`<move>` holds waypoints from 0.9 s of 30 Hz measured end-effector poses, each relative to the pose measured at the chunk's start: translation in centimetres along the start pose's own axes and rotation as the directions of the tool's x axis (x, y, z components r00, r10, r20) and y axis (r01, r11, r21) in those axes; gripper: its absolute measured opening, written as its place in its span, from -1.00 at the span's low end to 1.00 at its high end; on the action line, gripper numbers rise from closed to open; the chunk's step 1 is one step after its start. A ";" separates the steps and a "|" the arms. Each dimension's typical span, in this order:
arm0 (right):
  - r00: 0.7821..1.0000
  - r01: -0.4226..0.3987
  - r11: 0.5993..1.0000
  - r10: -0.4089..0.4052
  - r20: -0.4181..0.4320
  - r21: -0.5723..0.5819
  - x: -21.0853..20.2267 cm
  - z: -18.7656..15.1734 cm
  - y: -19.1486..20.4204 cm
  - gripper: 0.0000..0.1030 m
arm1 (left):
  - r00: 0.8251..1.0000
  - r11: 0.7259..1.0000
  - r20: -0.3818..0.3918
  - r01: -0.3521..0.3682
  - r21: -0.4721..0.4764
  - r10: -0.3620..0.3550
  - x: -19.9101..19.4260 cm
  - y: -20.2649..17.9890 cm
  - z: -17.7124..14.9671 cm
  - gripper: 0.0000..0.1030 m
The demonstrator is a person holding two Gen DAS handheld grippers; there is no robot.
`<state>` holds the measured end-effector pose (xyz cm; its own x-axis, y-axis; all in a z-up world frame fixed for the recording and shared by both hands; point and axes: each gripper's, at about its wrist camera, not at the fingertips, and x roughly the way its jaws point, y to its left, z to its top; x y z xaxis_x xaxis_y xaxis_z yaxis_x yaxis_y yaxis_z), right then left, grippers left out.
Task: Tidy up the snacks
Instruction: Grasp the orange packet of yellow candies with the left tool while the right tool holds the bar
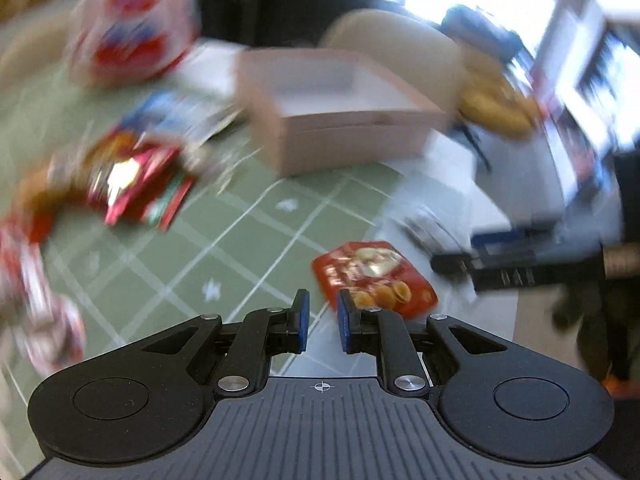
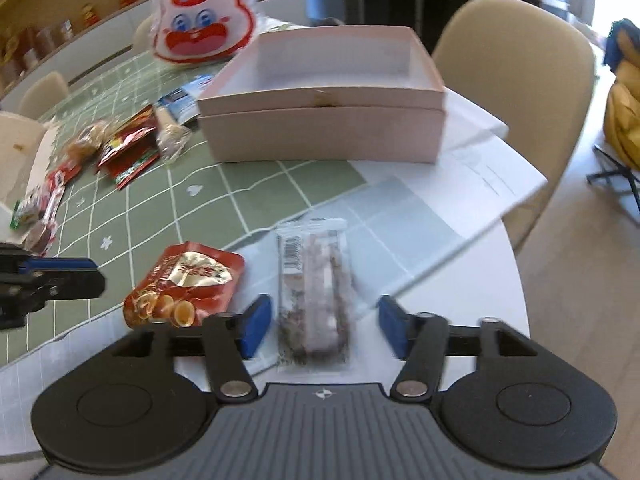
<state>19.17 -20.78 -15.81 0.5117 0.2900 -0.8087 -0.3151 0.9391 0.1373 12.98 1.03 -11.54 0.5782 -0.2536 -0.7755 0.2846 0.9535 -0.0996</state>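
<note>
My right gripper (image 2: 325, 320) is open over a clear-wrapped snack bar (image 2: 314, 300) that lies on the white paper. The bar sits between the blue pads (image 2: 256, 328) with a gap on each side. A red snack packet (image 2: 184, 290) lies just left of it. In the blurred left wrist view the same red packet (image 1: 372, 276) sits just ahead and right of my left gripper (image 1: 322, 312), whose jaws stand a narrow gap apart with nothing between them. The open pink box (image 2: 324, 108) stands behind, looking empty. My left gripper (image 2: 96, 276) shows at the left edge.
A pile of snack packs (image 2: 124, 148) lies left of the box on the green grid cloth (image 2: 160, 208). A rabbit-face bag (image 2: 200, 20) stands behind. A beige chair (image 2: 516, 80) is at the table's rounded right edge. Paper sheets (image 2: 460, 160) reach to that edge.
</note>
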 end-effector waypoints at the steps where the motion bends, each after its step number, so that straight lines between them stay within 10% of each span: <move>1: 1.000 -0.001 1.000 0.001 0.009 0.012 -0.1 -0.2 -0.3 0.29 | 1.000 0.996 -0.007 -0.004 0.090 0.005 0.2 -1.0 0.3 -0.65; 7: 0.999 -0.036 0.999 0.035 0.006 0.032 0.2 0.4 -0.7 0.56 | 0.997 0.891 -0.071 0.039 0.452 -0.007 2.6 -5.3 0.5 -0.55; 12: 0.999 -0.041 0.999 0.041 0.001 0.028 0.3 0.5 -1.6 0.70 | 0.993 0.818 -0.120 0.069 0.571 0.000 4.4 -7.4 0.3 -0.17; 17: 0.998 -0.059 0.998 0.059 0.004 0.034 0.4 0.4 -2.3 0.84 | 0.985 0.819 -0.164 0.137 0.557 -0.053 4.7 -8.4 0.0 0.37; 27: 0.985 -0.170 0.974 0.170 0.010 0.152 0.4 0.9 -4.5 0.93 | 0.994 0.895 -0.065 0.103 0.435 -0.082 5.0 -5.9 2.8 0.22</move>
<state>21.55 -24.76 -16.23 0.4583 0.4473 -0.7680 -0.2718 0.8933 0.3581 16.32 -6.31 -13.08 0.5015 -0.3200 -0.8038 0.6463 0.7562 0.1022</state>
